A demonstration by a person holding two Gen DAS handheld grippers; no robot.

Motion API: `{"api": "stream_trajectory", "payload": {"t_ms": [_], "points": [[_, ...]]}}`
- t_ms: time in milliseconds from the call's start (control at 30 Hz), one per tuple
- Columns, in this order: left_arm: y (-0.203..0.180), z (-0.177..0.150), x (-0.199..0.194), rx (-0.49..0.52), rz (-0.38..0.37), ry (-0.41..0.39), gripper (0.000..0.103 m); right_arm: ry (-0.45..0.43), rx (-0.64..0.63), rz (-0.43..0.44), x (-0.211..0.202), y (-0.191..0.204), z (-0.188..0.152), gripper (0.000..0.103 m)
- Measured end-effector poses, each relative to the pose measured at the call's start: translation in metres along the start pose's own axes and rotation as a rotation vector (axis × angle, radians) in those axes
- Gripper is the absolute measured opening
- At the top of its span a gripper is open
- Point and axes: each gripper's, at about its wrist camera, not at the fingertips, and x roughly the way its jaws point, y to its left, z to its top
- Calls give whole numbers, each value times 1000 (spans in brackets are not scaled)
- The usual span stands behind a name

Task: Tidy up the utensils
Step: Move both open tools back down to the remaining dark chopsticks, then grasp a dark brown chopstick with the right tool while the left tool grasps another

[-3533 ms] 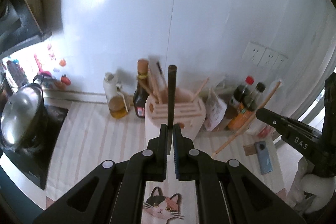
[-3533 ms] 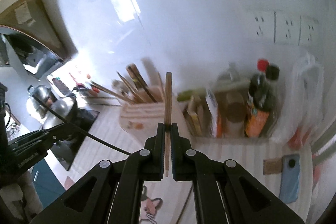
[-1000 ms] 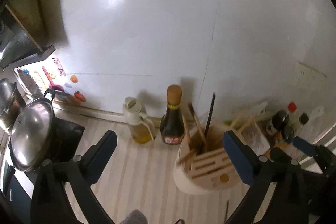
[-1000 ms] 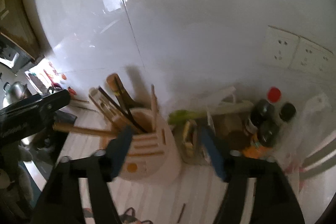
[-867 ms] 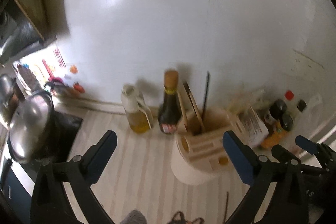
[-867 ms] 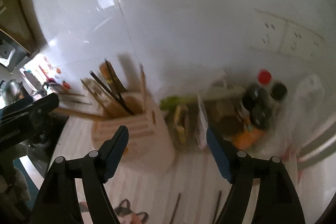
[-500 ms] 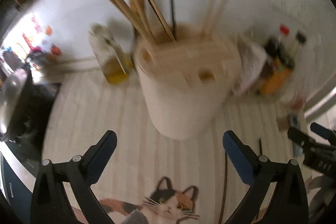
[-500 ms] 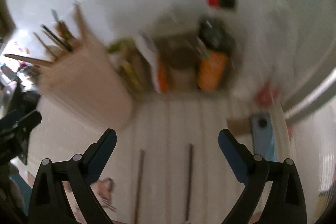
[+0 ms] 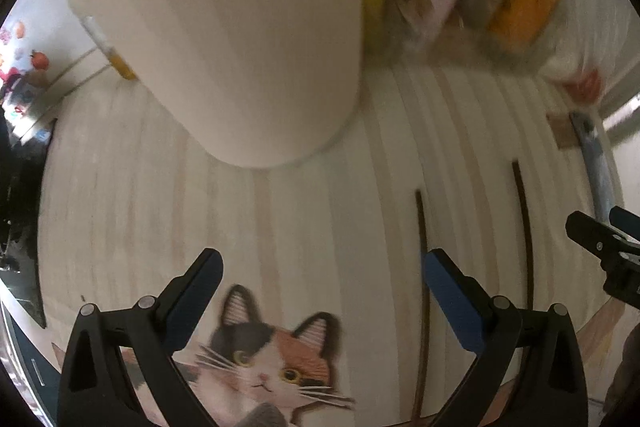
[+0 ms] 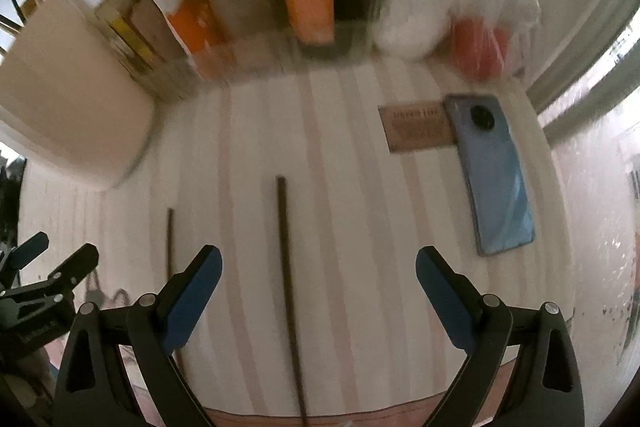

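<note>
Right tongs (image 10: 318, 273): spread, empty (jaws just opened); dark chopstick (image 10: 289, 291) between blades. Left tongs (image 9: 322, 275): spread, empty. Advice: lower square, pinch mid-shaft off tabletop (image 10: 352, 187).

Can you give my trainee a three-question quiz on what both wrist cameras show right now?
1. True or false: the right gripper is closed on a chopstick.
2. How many dark chopsticks lie on the striped mat?
3. Which object lies right of the chopsticks in the right wrist view: A) a spoon, B) a blue phone, C) a pot lid?

Key
1. False. Its jaws stand wide open, as do those of the left gripper; the longer chopstick lies on the mat between them, ungripped.
2. Two; the second chopstick lies nearer the cream utensil holder.
3. B, the blue phone.
</note>
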Motion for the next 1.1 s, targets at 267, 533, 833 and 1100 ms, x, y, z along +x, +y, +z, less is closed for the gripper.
{"api": "stream_trajectory", "payload": {"t_ms": [267,533,833,1100], "points": [[-19,-8,25,16,0,65,103,116,-14,9,44,3,-15,74],[-33,-8,29,37,4,75,103,110,-82,-48,58,16,-25,35],[-77,-21,35,76,-23,110,100,113,-22,-53,53,-16,-31,7],[-99,-27,35,111,-54,86,4,113,9,-37,51,-30,-33,7]]}}
